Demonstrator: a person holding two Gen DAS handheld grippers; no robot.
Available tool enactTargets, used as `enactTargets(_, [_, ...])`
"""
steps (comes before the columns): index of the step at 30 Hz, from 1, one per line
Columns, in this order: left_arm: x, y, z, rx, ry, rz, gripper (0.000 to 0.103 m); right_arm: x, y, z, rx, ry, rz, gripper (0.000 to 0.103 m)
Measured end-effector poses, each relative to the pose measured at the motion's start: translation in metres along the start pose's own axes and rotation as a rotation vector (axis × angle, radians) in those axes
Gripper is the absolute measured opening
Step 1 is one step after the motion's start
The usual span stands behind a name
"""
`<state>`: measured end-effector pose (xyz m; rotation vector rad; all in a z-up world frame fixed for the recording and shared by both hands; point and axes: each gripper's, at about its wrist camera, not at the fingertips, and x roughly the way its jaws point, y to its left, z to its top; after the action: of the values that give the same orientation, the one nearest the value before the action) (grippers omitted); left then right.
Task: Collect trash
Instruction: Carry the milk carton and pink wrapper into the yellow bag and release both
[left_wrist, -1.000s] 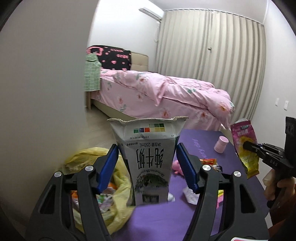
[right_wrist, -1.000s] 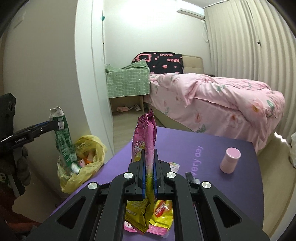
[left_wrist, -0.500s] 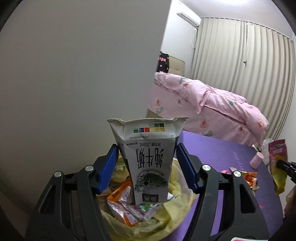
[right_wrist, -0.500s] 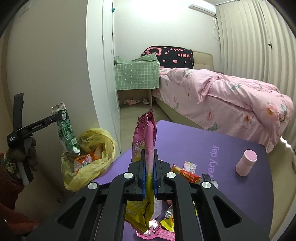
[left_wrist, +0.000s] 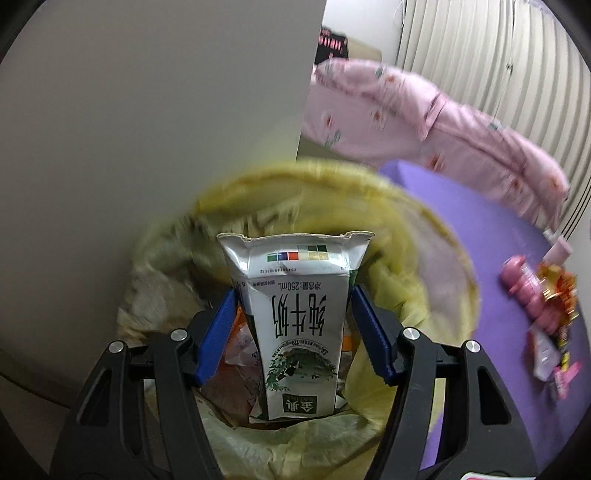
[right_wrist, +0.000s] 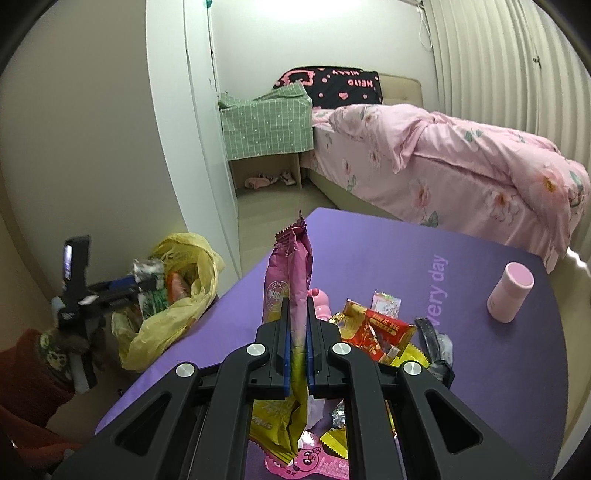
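The left gripper (left_wrist: 291, 328) has the milk carton (left_wrist: 299, 325) clamped between its blue pads, one on each narrow side, so the carton stands upright in the hold with its torn-open top away from the camera. It hangs right over the mouth of the yellow trash bag (left_wrist: 417, 258) — bottom end already among the wrappers inside, by the look of it. From the right wrist view the bag (right_wrist: 177, 314) slumps on the floor against the edge of the purple table (right_wrist: 461, 258), handy for sweeping rubbish across.

The right gripper (right_wrist: 297, 343) is squeezed tight on a pink and yellow snack packet (right_wrist: 291, 266), pinched flat at its middle so the foil stands up like a flag and cannot slip. It waits above the table, beside the bag, probably queued for its turn.

More litter lies on the table near the bag — a red wrapper (right_wrist: 384, 326), a dark scrap (right_wrist: 434, 339). The pink cup (right_wrist: 511, 291), farthest from the bag, may not be trash at all.
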<state>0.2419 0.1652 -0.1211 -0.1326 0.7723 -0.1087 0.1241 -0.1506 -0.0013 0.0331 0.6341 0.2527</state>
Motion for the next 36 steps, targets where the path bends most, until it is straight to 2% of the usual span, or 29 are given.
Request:
enactTargets(3, [0.006, 0.004, -0.003, -0.014, 0.029, -0.009, 0.06, 0.006, 0.002, 0.001, 0.001, 0.016, 0.007, 0.007])
enactTargets(5, [0.0, 0.01, -0.002, -0.045, 0.026, -0.048, 0.061, 0.009, 0.005, 0.005, -0.007, 0.021, 0.011, 0.008])
enactTargets(7, [-0.01, 0.019, 0.001, -0.086, 0.029, -0.114, 0.065, 0.013, 0.012, 0.01, -0.019, 0.022, 0.022, 0.008])
enactTargets(10, [-0.032, 0.027, 0.005, -0.106, -0.001, -0.137, 0.073, 0.023, 0.028, 0.02, -0.039, 0.022, 0.061, 0.008])
enactTargets(14, [-0.076, 0.044, 0.007, -0.142, -0.084, -0.098, 0.076, 0.048, 0.06, 0.035, -0.083, 0.034, 0.127, 0.007])
enactTargets(18, [-0.119, 0.068, 0.004, -0.199, -0.17, -0.035, 0.077, 0.09, 0.1, 0.045, -0.104, 0.094, 0.238, 0.007])
enactTargets(21, [-0.143, 0.087, 0.002, -0.262, -0.216, -0.042, 0.078, 0.124, 0.132, 0.047, -0.143, 0.148, 0.294, 0.007])
enactTargets(24, [-0.157, 0.097, -0.003, -0.289, -0.239, -0.033, 0.078, 0.15, 0.161, 0.047, -0.189, 0.177, 0.317, 0.007])
enactTargets(27, [-0.16, 0.102, -0.004, -0.287, -0.239, -0.017, 0.078, 0.167, 0.179, 0.051, -0.191, 0.182, 0.379, 0.008])
enactTargets(30, [-0.158, 0.107, -0.005, -0.302, -0.23, -0.02, 0.078, 0.179, 0.188, 0.055, -0.195, 0.211, 0.376, 0.009])
enactTargets(31, [-0.156, 0.108, -0.005, -0.309, -0.226, -0.023, 0.078, 0.181, 0.188, 0.056, -0.198, 0.21, 0.374, 0.011])
enactTargets(33, [-0.152, 0.107, -0.005, -0.311, -0.217, -0.028, 0.078, 0.18, 0.186, 0.057, -0.209, 0.213, 0.373, 0.026])
enactTargets(34, [-0.15, 0.105, -0.005, -0.309, -0.212, -0.029, 0.078, 0.179, 0.184, 0.057, -0.21, 0.213, 0.375, 0.041])
enactTargets(35, [-0.148, 0.104, -0.005, -0.308, -0.208, -0.032, 0.078, 0.177, 0.181, 0.057, -0.208, 0.209, 0.377, 0.047])
enactTargets(36, [-0.146, 0.101, -0.004, -0.303, -0.202, -0.039, 0.078, 0.173, 0.176, 0.056, -0.202, 0.199, 0.383, 0.047])
